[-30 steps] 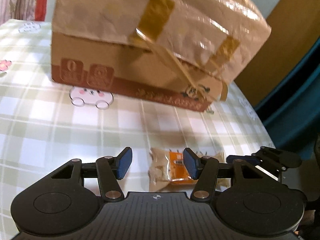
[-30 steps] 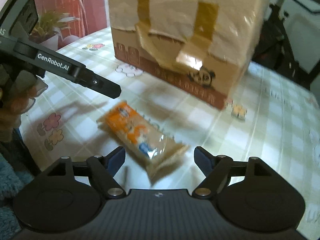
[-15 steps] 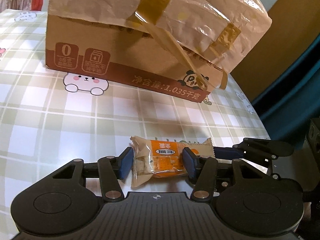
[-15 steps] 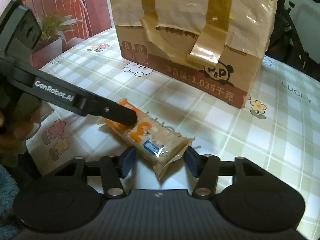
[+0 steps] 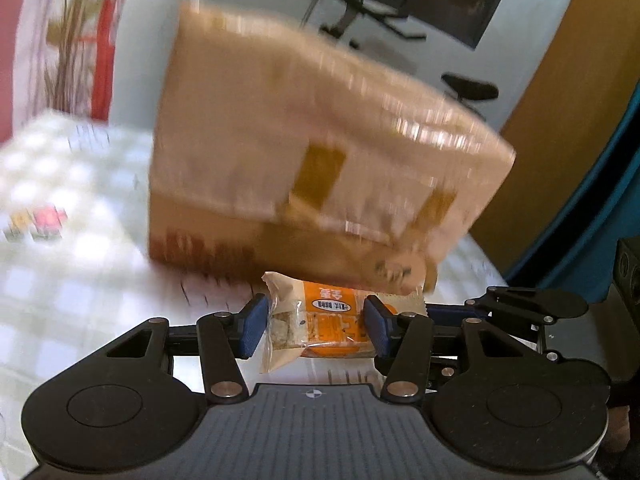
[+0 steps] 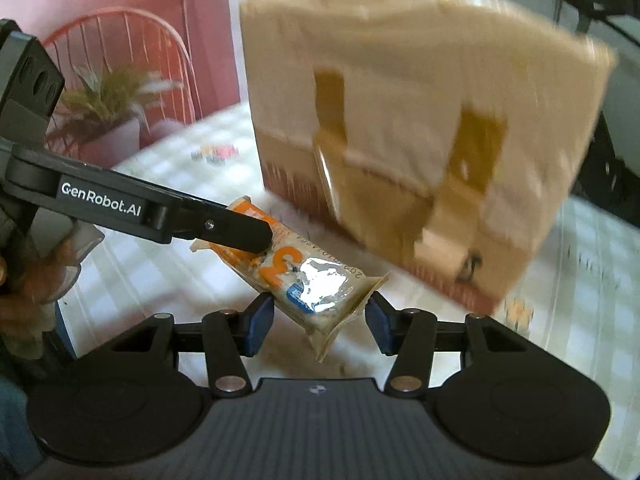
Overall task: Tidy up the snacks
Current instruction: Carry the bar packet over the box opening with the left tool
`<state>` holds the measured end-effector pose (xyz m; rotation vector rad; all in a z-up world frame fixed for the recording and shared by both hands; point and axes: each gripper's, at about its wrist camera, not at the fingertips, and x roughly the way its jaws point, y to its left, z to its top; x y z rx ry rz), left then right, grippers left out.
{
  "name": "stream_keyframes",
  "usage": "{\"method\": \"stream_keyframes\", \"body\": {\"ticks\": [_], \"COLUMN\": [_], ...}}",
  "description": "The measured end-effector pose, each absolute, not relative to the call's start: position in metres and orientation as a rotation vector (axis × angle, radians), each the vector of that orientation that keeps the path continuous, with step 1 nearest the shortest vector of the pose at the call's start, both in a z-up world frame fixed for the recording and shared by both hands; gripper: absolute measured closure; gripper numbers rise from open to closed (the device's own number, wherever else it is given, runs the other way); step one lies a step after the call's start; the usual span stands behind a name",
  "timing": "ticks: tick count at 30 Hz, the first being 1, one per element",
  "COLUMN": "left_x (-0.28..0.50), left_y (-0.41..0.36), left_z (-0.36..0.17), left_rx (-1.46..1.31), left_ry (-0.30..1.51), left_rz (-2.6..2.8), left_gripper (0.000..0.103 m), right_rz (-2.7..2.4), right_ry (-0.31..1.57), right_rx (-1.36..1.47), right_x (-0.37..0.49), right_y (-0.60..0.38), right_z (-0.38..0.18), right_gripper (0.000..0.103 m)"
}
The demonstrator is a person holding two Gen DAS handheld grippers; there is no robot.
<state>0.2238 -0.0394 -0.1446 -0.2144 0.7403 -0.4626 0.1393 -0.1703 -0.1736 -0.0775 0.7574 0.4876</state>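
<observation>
One snack packet (image 5: pixel 320 320), orange print over clear wrap with pale pieces inside, hangs above the checked tablecloth (image 5: pixel 80 280). My left gripper (image 5: pixel 314 330) is shut across one half of it, blue pads pressed on both sides. The same packet (image 6: pixel 316 288) runs slantwise in the right wrist view, where my right gripper (image 6: pixel 319 326) is shut on its near, sealed end. The left gripper's black finger (image 6: pixel 224 228) clamps the packet's far end there. Behind it stands a taped cardboard box (image 6: pixel 420 120), blurred, also the box (image 5: pixel 320 160) in the left wrist view.
The right gripper's black linkage (image 5: pixel 520 308) shows just right of the packet. A person's hand (image 6: pixel 24 280) holds the left gripper. A potted plant (image 6: pixel 108 120) and a pink wire chair (image 6: pixel 120 40) stand beyond the table edge; dark furniture (image 5: pixel 440 0) is behind the box.
The right gripper's jaws closed from wide onto the packet's end. Both grippers then rose, and the packet that lay on the cloth came up with them. The box now sits lower and blurred.
</observation>
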Motion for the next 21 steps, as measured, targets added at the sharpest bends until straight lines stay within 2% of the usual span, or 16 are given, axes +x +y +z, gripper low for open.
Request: {"method": "stream_keyframes", "body": {"ticks": [13,21], "left_x": [0.209,0.22], "left_y": [-0.023,-0.038], "left_z": [-0.054,-0.034], "left_rx": [-0.208,-0.192], "left_ry": [0.502,0.451], "left_rz": [-0.437,-0.447], "left_gripper": [0.049,0.049], "right_rz": [0.505,0.488], "right_ry": [0.544,0.465], "right_rx": [-0.126,-0.144], "right_x": [0.14,0.143], "right_y": [-0.156,-0.153], "right_z": [-0.096,-0.065], "right_gripper": [0.049,0.05]}}
